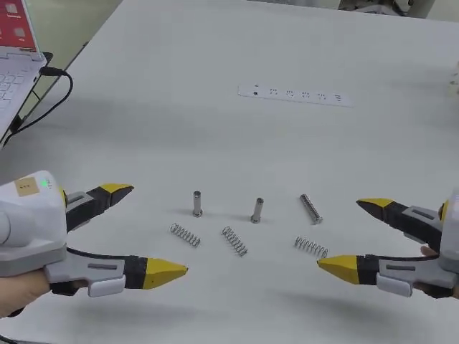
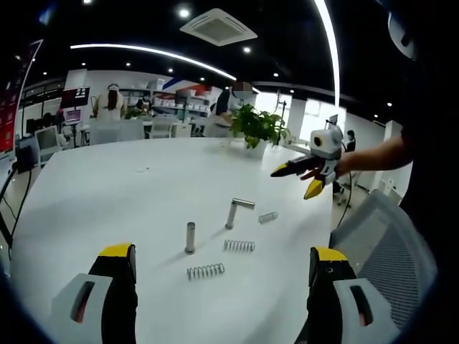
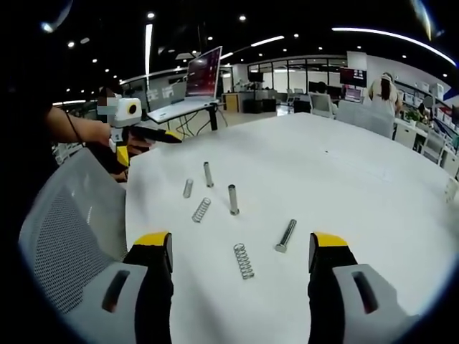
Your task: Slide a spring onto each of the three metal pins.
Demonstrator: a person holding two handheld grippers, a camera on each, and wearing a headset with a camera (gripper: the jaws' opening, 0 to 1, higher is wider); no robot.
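White table (image 1: 215, 57): your left gripper (image 1: 156, 228) and right gripper (image 1: 339, 233) gape empty; springs (image 1: 234, 241) this side of the power strip (image 1: 295, 94) look light, squashy, so pinch gently mid-coil.

Mine: left gripper (image 1: 159, 229), white housing, small green light, tan label, grey-black jaws, yellow tips. Right gripper (image 1: 337, 233), matching grey-black jaws, yellow tips.

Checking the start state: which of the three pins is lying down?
The right-hand pin, nearest the right tongs. It lies flat, while the left pin and middle pin stand upright.
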